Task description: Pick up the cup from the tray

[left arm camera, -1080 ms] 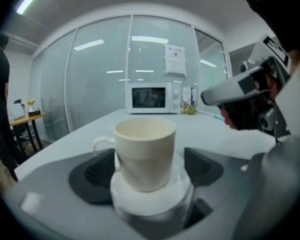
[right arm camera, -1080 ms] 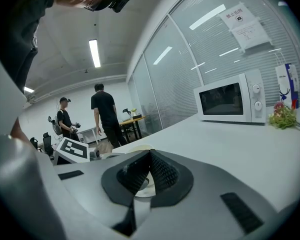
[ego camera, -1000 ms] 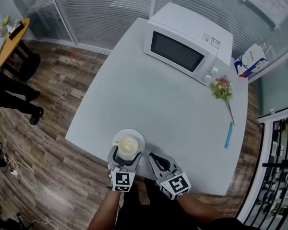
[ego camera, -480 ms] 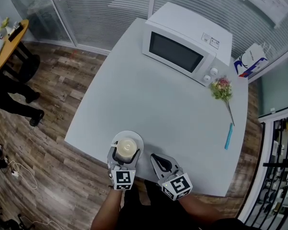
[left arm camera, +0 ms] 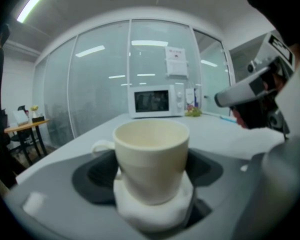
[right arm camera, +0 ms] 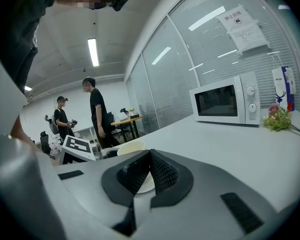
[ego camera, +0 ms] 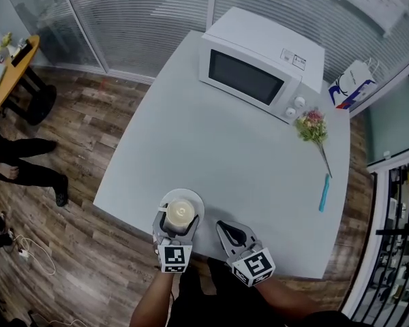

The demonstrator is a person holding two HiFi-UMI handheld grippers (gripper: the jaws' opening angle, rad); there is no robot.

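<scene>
A cream cup (ego camera: 180,213) stands on a round white tray (ego camera: 194,200) at the near edge of the grey table (ego camera: 232,148). My left gripper (ego camera: 179,218) reaches in from the table's edge, with one jaw on each side of the cup and both dark pads against its wall. In the left gripper view the cup (left arm camera: 151,159) fills the gap between the jaws, its handle pointing left and the white tray (left arm camera: 155,211) under it. My right gripper (ego camera: 222,225) hangs just right of the tray, shut and empty. In the right gripper view (right arm camera: 148,156) its jaw tips meet, with the cup (right arm camera: 132,147) behind them.
A white microwave (ego camera: 259,67) stands at the table's far side. A small flower bunch (ego camera: 312,127) and a blue pen (ego camera: 324,192) lie on the right. Glass partitions ring the table. People stand by an orange table (ego camera: 7,63) at left.
The left gripper stays around the cup, with hardly any shift. The right gripper keeps its place. The people at the left have moved.
</scene>
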